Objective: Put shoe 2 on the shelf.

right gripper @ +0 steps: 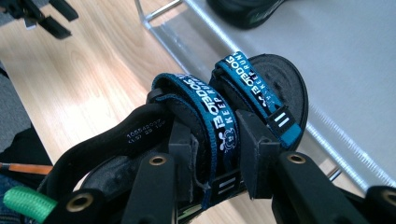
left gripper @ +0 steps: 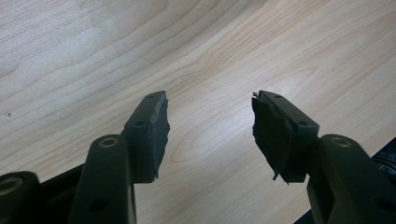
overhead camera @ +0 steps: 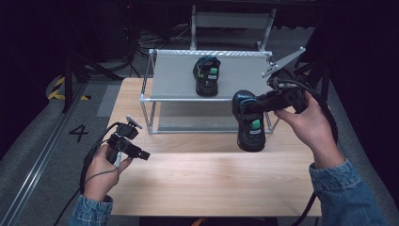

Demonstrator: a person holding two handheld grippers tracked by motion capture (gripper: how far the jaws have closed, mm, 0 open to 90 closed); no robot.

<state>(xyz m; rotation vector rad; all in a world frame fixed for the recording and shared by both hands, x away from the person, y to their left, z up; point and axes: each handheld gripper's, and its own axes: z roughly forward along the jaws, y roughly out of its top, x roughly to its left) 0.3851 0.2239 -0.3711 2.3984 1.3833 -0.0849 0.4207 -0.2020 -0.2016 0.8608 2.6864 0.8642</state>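
**Placing the 2nd sandal on the rack – handling notes**

Ref landmark: metal rack at the far side of the bench.

1. Left gripper: near-left of the rack, well apart from it, low over the bench. Jaws spread wide, nothing between them; the left gripper view has bare wood under the pads. Keep it parked there, clear of the transfer path.

2. Sandal already on rack: sits on the top shelf, approx centre. Judged the mate of the one in hand. Don't knock it.

3. Held sandal: at the rack's front-right corner, toe hanging down toward the bench; whether the toe touches the wood can't be told.

4. Right gripper: jaws clamped on a blue strap of that sandal, per the right gripper view. Grip is on webbing only, so expect swing.

Recommended, as judgement: lift slowly, clear the front rail w/ the toe, level the sole over the shelf to the right of the first sandal, set down flat, then release.
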